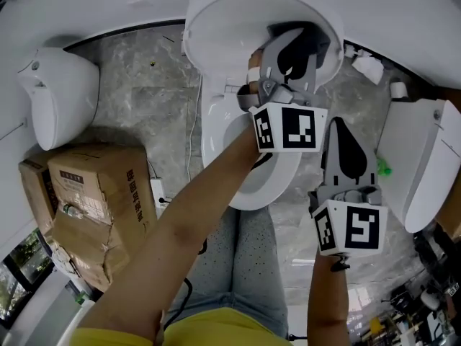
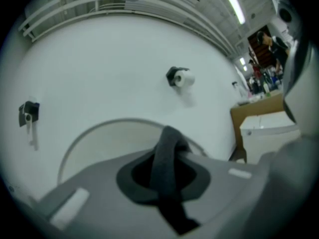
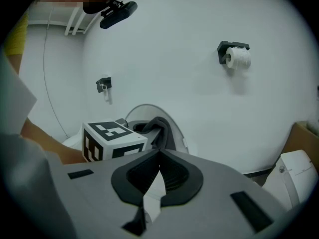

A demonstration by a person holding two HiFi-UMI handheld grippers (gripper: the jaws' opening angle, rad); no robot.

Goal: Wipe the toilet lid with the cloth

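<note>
The white toilet lid (image 1: 238,13) stands raised against the wall at the top of the head view. My left gripper (image 1: 301,40) reaches across in front of it, shut on a dark grey cloth (image 2: 167,158) that hangs folded between its jaws. In the left gripper view the lid's curved rim (image 2: 94,136) lies just beyond the cloth. My right gripper (image 1: 338,127) hovers to the right of the bowl (image 1: 277,186), shut, with nothing held. From the right gripper view (image 3: 159,153) I see the left gripper's marker cube (image 3: 112,138) and the cloth (image 3: 158,126) in front of the lid (image 3: 147,109).
Another white toilet (image 1: 61,96) stands at the left and a third (image 1: 425,164) at the right. A torn cardboard box (image 1: 86,200) sits on the marble floor at lower left. A toilet-paper holder (image 3: 237,56) hangs on the white wall. The person's legs are below the bowl.
</note>
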